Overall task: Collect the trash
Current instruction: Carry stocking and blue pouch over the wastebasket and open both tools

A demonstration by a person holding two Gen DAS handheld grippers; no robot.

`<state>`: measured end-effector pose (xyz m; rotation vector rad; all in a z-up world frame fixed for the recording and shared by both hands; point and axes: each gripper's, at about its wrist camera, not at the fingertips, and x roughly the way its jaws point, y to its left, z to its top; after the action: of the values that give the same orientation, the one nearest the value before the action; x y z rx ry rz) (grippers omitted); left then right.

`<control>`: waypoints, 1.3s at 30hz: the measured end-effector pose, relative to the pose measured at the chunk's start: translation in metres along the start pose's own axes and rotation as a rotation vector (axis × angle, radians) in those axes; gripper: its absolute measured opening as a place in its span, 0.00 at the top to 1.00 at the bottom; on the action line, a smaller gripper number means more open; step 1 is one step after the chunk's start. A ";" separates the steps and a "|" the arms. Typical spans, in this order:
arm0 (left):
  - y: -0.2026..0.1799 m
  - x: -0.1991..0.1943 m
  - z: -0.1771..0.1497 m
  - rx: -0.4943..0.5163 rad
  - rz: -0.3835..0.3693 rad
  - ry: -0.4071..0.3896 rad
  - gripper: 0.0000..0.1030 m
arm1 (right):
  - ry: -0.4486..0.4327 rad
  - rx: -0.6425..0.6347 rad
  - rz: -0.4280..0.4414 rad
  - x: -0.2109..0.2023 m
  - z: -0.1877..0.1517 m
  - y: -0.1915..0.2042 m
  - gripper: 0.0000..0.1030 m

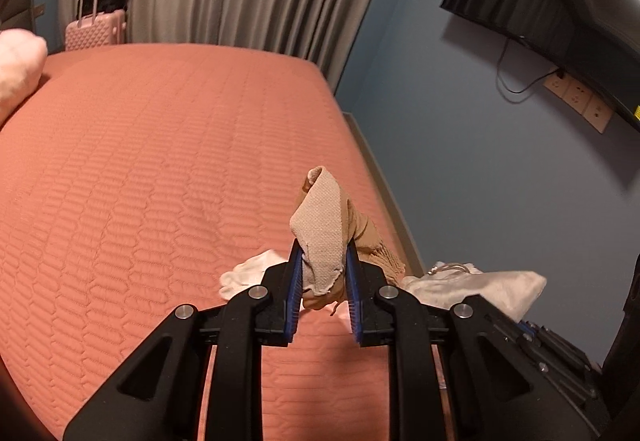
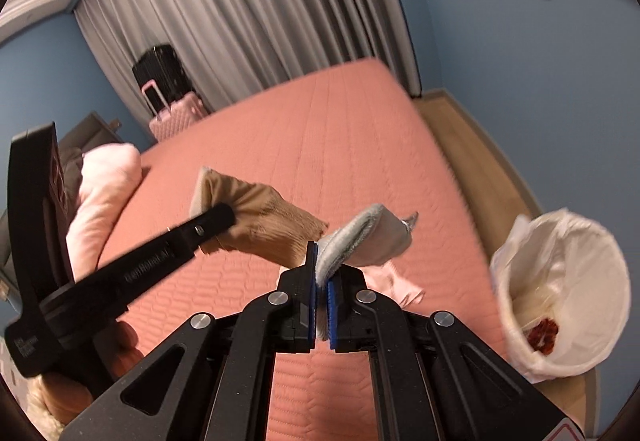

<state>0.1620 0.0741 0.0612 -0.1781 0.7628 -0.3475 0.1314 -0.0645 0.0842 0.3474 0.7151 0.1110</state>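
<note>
Left gripper [image 1: 322,253]: black two-finger tool with blue pads, jaws nearly closed, clamped on a crumpled tan knitted cloth [image 1: 324,225] held above the bed.
Bed [image 1: 140,161]: salmon quilted cover; a white crumpled tissue [image 1: 252,273] lies on it just left of the left gripper.
Right gripper [image 2: 322,269]: jaws pressed almost together on a grey fuzzy pouch [image 2: 360,237] with a metal zip pull, lifted clear of the cover.
Bin [image 2: 560,289]: white-lined round wastebasket beside the bed, right of the right gripper, reddish scrap inside.
</note>
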 end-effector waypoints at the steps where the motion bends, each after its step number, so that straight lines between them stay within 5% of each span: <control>1: -0.007 -0.002 0.001 0.013 -0.008 -0.007 0.82 | -0.019 0.002 -0.004 -0.009 0.004 -0.003 0.96; 17: -0.126 -0.013 0.005 0.186 -0.144 -0.045 0.81 | -0.197 0.080 -0.118 -0.114 0.033 -0.088 0.96; 32: -0.210 0.014 -0.019 0.308 -0.218 0.025 0.81 | -0.237 0.196 -0.227 -0.149 0.026 -0.175 0.96; 39: -0.227 0.032 -0.029 0.321 -0.234 0.067 0.73 | -0.225 0.238 -0.255 -0.147 0.022 -0.201 0.96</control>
<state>0.1080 -0.1498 0.0841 0.0481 0.7427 -0.6949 0.0317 -0.2910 0.1203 0.4842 0.5442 -0.2536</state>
